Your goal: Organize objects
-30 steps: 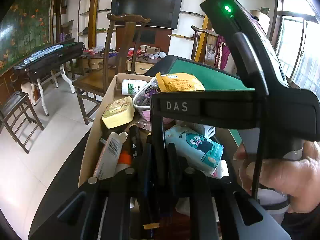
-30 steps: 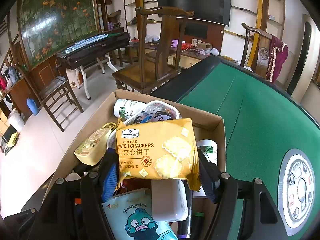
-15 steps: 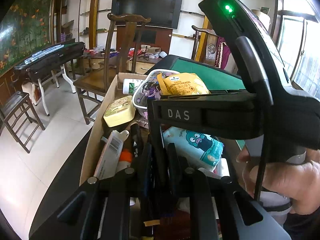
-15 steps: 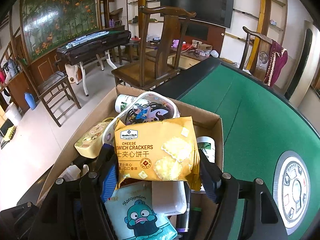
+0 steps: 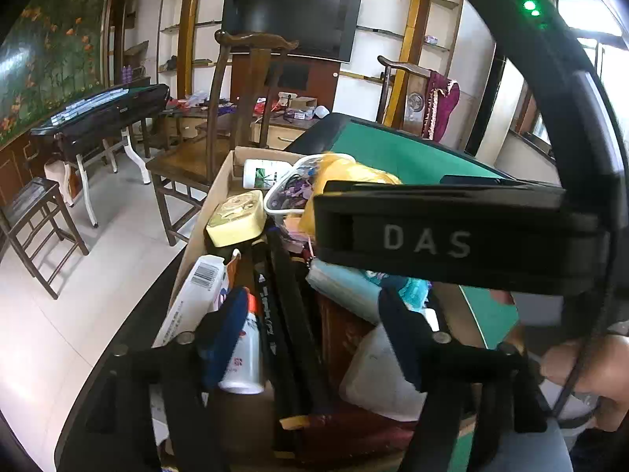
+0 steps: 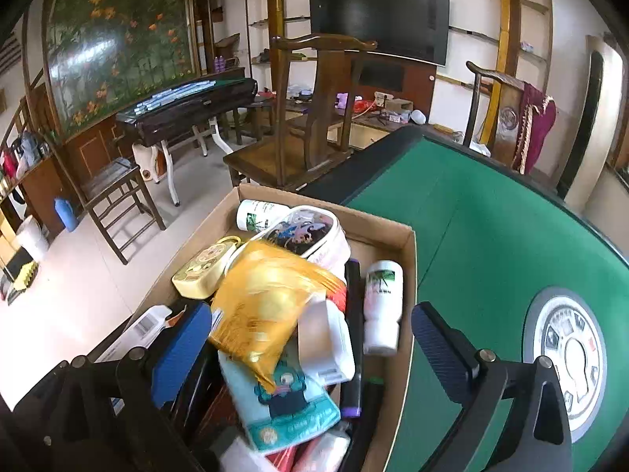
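Green felt table [image 6: 491, 244] carries an open cardboard box [image 6: 409, 259] at its left edge, packed to the brim, presumably the collecting bin for the sorting. Near end of box: a teal cartoon-print pack [image 6: 283, 397], a white tube with barcode [image 5: 196, 291] along the left wall, dark pens [image 5: 271, 306] lying lengthwise. Right claw [image 6: 310, 350] opening, jaws spread wide to either side of the yellow cracker bag [image 6: 267, 303]; pads clear of it, bag blurred and tilted on top of the pile, so it reads as just let go. Left claw [image 5: 310, 330] also opening over the near end of the box, about mid-width; nothing gripped, though pens lie between the fingers. Further in: pale yellow tin [image 6: 200, 271], printed white case [image 6: 306, 232], two white bottles [image 6: 383, 291]. Beyond the far table edge, wooden chairs [image 6: 310, 118] and a wall screen [image 6: 377, 23].
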The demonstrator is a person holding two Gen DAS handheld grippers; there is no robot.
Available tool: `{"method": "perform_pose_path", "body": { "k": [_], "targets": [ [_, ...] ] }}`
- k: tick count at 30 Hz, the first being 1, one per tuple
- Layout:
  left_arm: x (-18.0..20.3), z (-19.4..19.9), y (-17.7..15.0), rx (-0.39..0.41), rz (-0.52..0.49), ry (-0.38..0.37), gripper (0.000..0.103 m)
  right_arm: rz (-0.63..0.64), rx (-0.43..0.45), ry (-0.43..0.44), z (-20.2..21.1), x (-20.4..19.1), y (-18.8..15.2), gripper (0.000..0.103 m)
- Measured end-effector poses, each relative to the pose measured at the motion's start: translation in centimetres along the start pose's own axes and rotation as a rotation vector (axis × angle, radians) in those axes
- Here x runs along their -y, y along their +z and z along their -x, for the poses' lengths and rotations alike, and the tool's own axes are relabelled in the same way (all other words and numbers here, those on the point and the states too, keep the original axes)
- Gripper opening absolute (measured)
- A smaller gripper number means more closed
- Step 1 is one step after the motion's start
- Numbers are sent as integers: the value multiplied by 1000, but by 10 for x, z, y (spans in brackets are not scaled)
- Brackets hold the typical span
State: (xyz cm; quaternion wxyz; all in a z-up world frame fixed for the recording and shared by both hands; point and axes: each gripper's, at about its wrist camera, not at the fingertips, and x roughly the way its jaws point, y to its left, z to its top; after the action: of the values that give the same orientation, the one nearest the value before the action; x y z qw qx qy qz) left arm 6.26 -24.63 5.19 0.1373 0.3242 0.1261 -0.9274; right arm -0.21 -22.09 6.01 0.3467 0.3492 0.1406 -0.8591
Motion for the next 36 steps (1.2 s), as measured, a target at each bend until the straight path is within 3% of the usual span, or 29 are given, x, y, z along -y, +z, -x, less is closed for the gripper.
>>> {"method": "perform_pose_path", "body": {
  "k": [2, 7, 13, 22, 31, 36],
  "targets": [
    [1, 0, 0, -4, 2, 10, 84, -7, 12, -6, 7, 1, -3, 103],
    [3, 8, -2, 14, 6, 33, 88, -32, 48, -11, 26, 7, -9, 103],
    [7, 23, -3, 65, -5, 52, 89, -97, 106, 13, 54, 24, -28, 103],
    [16, 51, -12, 139, -17, 147, 89, -143, 226, 59, 107, 46, -80, 103],
    [19, 82, -21, 220, -54, 253, 89, -168, 237, 97, 119, 56, -99, 103],
    [16, 89, -25, 201, -63, 318, 89, -159, 228, 102, 115, 51, -103, 103]
  ]
}}
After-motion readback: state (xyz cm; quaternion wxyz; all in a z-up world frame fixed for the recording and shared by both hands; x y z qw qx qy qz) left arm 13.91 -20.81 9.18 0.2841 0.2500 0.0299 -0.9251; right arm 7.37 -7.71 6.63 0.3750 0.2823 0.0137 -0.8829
